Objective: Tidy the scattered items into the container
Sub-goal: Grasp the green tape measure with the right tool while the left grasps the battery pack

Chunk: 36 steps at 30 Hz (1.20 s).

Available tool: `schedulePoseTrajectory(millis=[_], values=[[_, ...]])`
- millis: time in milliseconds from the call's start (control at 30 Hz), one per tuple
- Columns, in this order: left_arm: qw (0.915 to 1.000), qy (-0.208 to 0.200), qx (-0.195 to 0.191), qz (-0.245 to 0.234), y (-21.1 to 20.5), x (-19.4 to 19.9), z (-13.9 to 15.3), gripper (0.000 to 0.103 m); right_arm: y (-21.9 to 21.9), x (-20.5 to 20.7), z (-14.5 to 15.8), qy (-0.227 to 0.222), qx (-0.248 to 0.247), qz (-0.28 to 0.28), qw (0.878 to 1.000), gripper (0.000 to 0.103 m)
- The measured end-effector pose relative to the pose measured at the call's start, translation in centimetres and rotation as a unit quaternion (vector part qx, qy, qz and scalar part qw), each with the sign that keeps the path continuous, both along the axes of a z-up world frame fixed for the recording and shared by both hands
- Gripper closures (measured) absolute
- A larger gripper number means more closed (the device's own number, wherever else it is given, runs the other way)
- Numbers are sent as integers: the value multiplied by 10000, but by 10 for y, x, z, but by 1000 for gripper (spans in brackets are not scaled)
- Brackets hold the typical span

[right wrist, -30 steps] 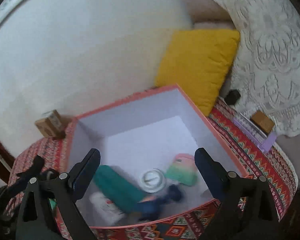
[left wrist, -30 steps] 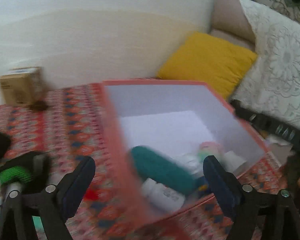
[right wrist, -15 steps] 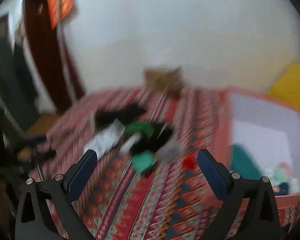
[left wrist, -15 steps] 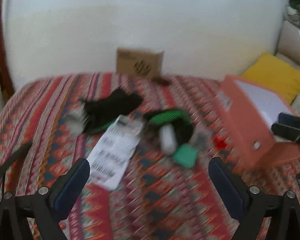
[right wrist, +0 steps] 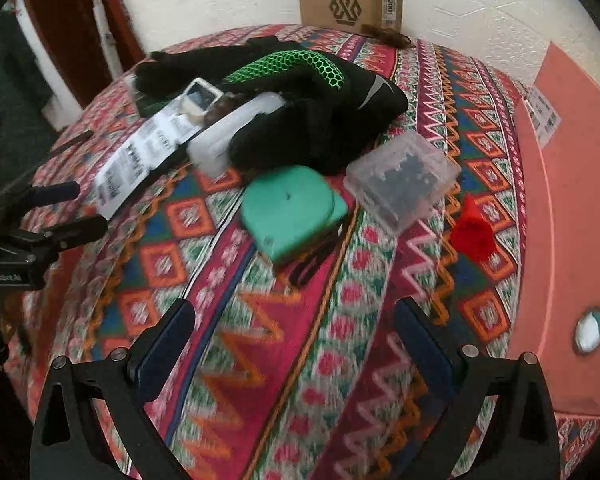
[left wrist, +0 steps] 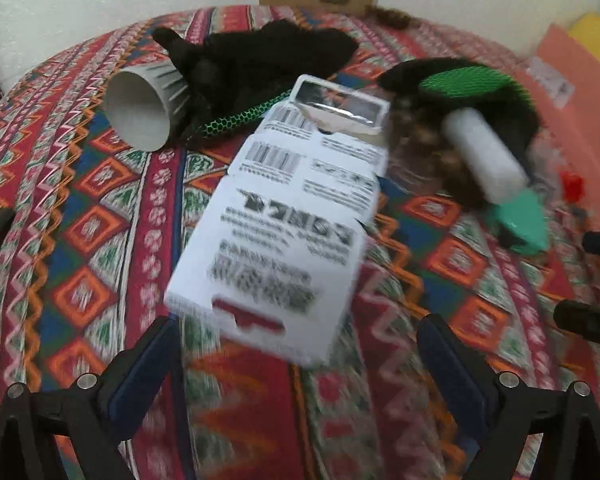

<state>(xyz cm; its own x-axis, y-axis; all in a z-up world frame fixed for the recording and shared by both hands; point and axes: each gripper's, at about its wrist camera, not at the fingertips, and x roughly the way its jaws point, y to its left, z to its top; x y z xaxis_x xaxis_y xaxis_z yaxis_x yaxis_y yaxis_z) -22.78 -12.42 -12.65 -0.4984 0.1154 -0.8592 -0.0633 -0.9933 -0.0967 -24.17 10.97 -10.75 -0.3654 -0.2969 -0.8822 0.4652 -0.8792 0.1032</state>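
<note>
So, left gripper (left wrist: pixel 296 364) had jaws spread, empty, over the white barcode card (left wrist: pixel 284 220); black gloves (right wrist: pixel 300 92), green case (right wrist: pixel 294 210), clear box (right wrist: pixel 404 174) mid-cloth; right gripper (right wrist: pixel 294 344) also spread, empty; orange container (right wrist: pixel 572 184) far right.
</note>
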Motion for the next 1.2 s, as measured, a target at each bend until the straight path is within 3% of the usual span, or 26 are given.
schedulePoseTrajectory(millis=[267,300,333,367,400,433,467,533,633,800,933,1200], values=[[9979,245,-572,171,7,-39,-13,1,-33,-29,-14,487,157,-36,9987,3],[9977,263,-592,182,7,-43,-13,1,-34,-28,-14,568,186,-8,9982,10],[9977,280,-592,189,7,-46,-13,1,-34,-28,-11,603,171,-3,9980,33],[9977,302,-574,195,7,-48,-12,1,-32,-28,-8,605,138,-9,9981,34],[9978,366,-537,151,7,-48,-8,12,-28,-29,-5,515,54,-46,9986,34],[9978,444,-494,87,8,-46,-5,31,-25,-29,-2,440,-11,-78,9990,34],[9978,484,-458,12,9,-45,-1,41,-24,-28,-2,406,-22,-96,9991,34],[9961,588,-651,-86,16,-36,10,71,-20,-27,0,341,-43,-128,9993,34],[9920,814,-943,-183,27,-13,30,79,-19,-24,3,277,-90,-120,9995,34],[9932,1029,-525,138,11,22,60,87,-16,-7,17,287,-234,-84,9993,34],[9953,928,-78,280,-4,48,73,92,-8,13,40,384,-503,-73,9980,34],[9971,730,58,207,-2,96,76,92,20,45,93,652,-1245,-221,9898,34]])
